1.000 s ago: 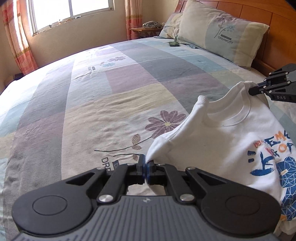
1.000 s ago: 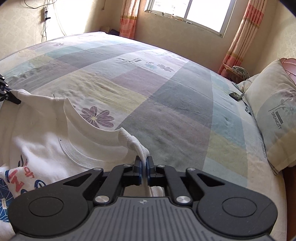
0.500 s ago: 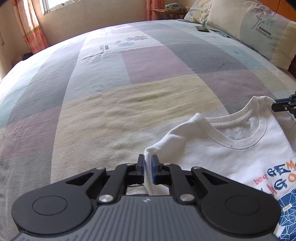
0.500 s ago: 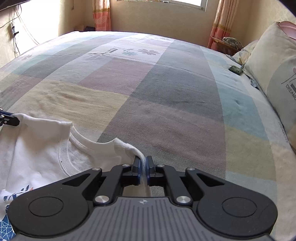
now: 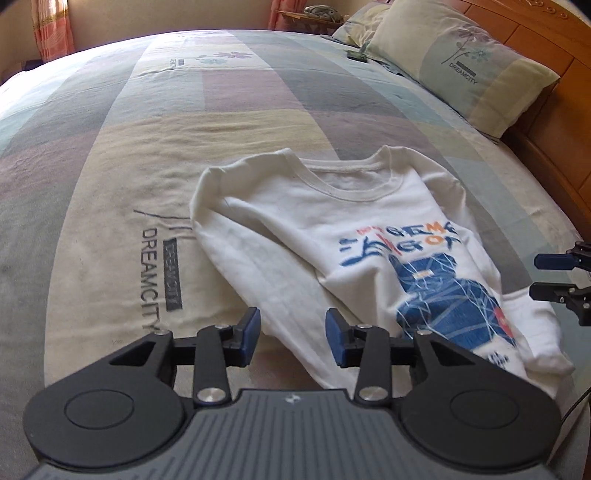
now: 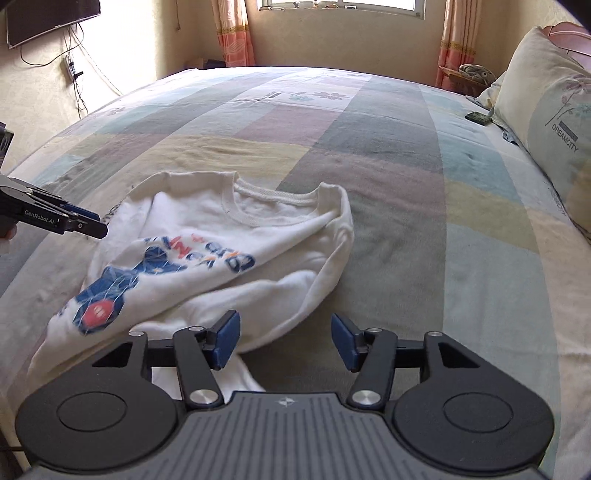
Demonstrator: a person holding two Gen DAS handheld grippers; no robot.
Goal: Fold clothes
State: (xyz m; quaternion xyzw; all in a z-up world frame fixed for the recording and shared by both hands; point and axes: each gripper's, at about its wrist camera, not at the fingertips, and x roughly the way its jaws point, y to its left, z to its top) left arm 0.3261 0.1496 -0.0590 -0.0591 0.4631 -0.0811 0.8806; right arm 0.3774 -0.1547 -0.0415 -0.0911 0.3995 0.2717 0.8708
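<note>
Patchwork bedspread, white sweatshirt released, both grippers spread

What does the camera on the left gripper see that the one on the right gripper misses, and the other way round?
Only the left wrist view shows the orange wooden headboard. Only the right wrist view shows the window and the dark wall-mounted screen. Both show the white printed sweatshirt lying on the pastel checked bedspread, the cream pillow, and both grippers open: left, right.
</note>
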